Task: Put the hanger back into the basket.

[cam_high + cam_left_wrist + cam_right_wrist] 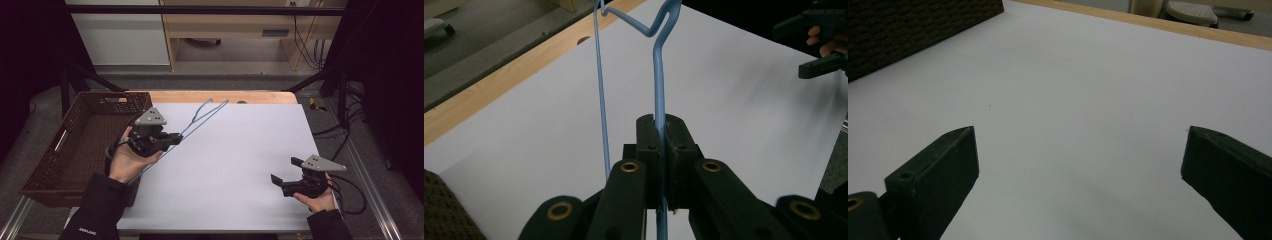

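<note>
1. High view: a thin light-blue wire clothes hanger (200, 119) is held tilted over the left part of the white table top (235, 165), its twisted neck end pointing far and right. The left gripper (176, 138) is clamped on one of its wires near the lower left end, so the hanger is carried by that one grip, apparently clear of the table. A dark brown woven basket (75, 145) stands just left of the hand, at the table's left edge; the hanger is judged to be bound for it, since it is the only container within reach. The right gripper (285, 171) is kept near the right edge, well apart from the hanger, its jaws spread and nothing between them.

2. Left gripper view: the jaws are pressed together on one blue wire, which runs up between them toward the bent neck; the second wire passes free to the left.

3. Right gripper view: both black jaws are seen wide apart over bare white surface, the basket at the far left.
</note>
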Tool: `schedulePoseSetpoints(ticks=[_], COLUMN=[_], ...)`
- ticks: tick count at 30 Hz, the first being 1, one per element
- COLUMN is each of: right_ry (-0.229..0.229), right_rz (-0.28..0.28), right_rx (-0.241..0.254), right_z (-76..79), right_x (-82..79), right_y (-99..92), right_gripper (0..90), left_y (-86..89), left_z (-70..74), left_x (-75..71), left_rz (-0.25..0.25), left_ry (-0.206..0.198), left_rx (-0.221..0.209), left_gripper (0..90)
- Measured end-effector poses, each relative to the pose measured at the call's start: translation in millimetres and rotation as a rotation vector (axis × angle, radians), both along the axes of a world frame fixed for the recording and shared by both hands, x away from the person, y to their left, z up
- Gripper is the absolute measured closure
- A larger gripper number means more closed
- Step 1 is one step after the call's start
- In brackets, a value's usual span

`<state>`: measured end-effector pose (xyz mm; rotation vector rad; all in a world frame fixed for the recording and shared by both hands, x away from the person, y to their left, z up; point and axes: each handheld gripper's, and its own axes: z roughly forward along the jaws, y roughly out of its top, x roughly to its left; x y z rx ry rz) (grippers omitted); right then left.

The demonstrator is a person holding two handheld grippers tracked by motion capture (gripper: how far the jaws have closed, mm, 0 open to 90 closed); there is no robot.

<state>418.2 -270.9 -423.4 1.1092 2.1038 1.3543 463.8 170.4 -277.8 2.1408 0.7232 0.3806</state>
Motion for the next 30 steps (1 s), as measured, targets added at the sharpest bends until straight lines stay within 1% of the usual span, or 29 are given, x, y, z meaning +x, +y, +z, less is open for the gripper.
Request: schedulePoseSetpoints(ticks=[6,8,13,16,22,23,25,26,28,30], right_ry=[-0.009,-0.005,-0.006,-0.005,-0.007,-0.006,-0.005,0.0,0.0,0.002], right_rz=[0.0,-0.003,-0.011,-0.019,-0.028,-0.027,-0.028,-0.029,-0.028,-0.028], right_rx=[-0.007,-0.009,-0.016,-0.014,-0.014,-0.015,-0.019,-0.014,-0.014,-0.013], right_z=[0.2,0.4,0.9,1.3,1.5,1.2,1.1,1.2,1.3,1.3], right_x=[-1.2,-1.6,-1.5,-1.7,-1.2,-1.1,-1.1,-1.2,-1.2,-1.2], right_y=[-0.4,-0.3,-0.7,-1.2,-3.7,-3.8,-3.9,-3.9,-4.0,-4.3], right_gripper=[1.5,1.0,0.4,0.4,0.4,0.4,0.5,0.4,0.5,0.5], left_y=[18.2,24.6,39.8,48.0,62.8,65.7,73.0,75.2,81.6,88.0], left_z=[10.9,13.7,21.6,26.9,34.6,35.7,38.3,39.0,40.6,40.7], left_x=[6.2,7.4,8.7,9.5,9.5,9.6,10.5,10.5,11.0,11.3], left_rz=[0.021,0.024,0.035,0.044,0.048,0.053,0.053,0.057,0.049,0.052], left_ry=[0.0,0.0,-0.01,-0.019,-0.03,-0.036,-0.036,-0.039,-0.049,-0.047], left_rx=[-0.005,-0.01,-0.026,-0.027,-0.03,-0.033,-0.043,-0.047,-0.035,-0.029], left_gripper=[87.2,87.2,87.2,87.2,87.2,87.2,87.2,87.2,87.2,87.1])
